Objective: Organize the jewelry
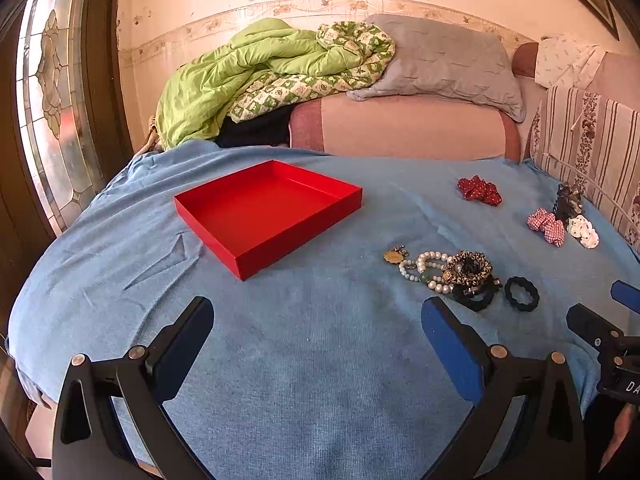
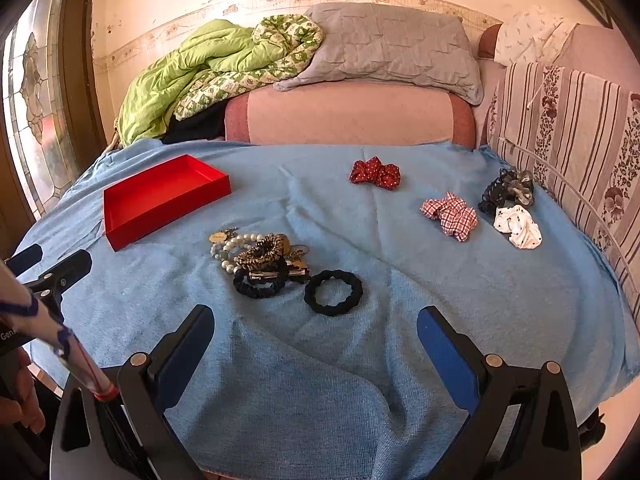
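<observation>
A tray (image 2: 160, 200) is sitting on the blanket (image 2: 400, 300) toward the bed's left edge, with a tangle of bracelets and hair ties (image 2: 256, 260) lying right of it, nearer the front edge. One hair tie (image 2: 333, 292) is lying just beside that tangle, while four scrunchies (image 2: 452, 216) are lying toward the right edge, well apart from the tray, and pillows (image 2: 384, 48) are resting behind at the far edge.

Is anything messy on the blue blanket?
Yes. A pearl bracelet, a leopard scrunchie and clips lie tangled in one heap, while the red tray beside them holds nothing. Other scrunchies are scattered to the right.
</observation>
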Demonstrator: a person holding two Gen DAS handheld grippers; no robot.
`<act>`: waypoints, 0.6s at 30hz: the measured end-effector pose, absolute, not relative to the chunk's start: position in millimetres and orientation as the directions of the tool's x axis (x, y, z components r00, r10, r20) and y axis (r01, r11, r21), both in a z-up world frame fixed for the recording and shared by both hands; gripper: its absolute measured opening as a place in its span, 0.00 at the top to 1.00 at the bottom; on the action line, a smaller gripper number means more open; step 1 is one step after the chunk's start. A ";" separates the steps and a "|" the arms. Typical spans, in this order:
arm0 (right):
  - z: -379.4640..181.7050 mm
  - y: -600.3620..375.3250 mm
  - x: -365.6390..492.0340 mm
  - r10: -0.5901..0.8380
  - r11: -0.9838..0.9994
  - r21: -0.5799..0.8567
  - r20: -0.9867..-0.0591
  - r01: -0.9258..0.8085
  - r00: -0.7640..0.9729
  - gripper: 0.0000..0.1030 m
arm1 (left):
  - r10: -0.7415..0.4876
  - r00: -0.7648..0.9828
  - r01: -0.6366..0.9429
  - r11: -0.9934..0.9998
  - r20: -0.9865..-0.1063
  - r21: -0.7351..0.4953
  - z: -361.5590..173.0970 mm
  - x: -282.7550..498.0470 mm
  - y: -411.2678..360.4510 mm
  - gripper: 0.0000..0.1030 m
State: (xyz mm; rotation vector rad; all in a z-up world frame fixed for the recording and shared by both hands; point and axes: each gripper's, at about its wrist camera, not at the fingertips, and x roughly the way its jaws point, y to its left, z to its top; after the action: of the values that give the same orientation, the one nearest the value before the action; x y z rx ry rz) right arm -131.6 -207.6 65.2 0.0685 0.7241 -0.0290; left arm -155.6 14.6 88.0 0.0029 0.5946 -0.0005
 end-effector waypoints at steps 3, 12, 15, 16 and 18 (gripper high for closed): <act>63.5 -210.6 -130.3 0.004 0.997 0.062 -0.669 0.050 0.743 0.04 | -0.016 0.822 0.007 1.000 -0.569 -0.019 87.3 -154.0 17.6 0.00; 52.8 -218.0 -121.7 0.069 0.991 0.127 -0.710 0.030 0.701 0.37 | -0.247 0.748 0.181 0.969 -0.616 -0.169 84.4 -139.2 22.2 0.00; 49.3 -219.5 -111.2 0.084 0.990 0.138 -0.729 0.025 0.679 0.43 | -0.291 0.710 0.216 0.957 -0.641 -0.195 80.2 -131.0 16.7 0.17; 48.8 -220.8 -107.7 0.083 0.990 0.139 -0.733 0.028 0.675 0.43 | -0.288 0.701 0.225 0.957 -0.652 -0.182 78.3 -127.3 13.4 0.25; 46.2 -227.3 -96.5 0.099 0.986 0.163 -0.750 0.038 0.654 0.43 | -0.295 0.674 0.238 0.955 -0.678 -0.179 73.8 -119.7 7.5 0.33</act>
State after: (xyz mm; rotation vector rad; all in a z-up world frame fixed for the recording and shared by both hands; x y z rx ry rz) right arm -96.5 -227.3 46.2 0.1702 0.8582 0.0348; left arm -119.7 7.5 73.8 -0.0775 0.7756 -0.3003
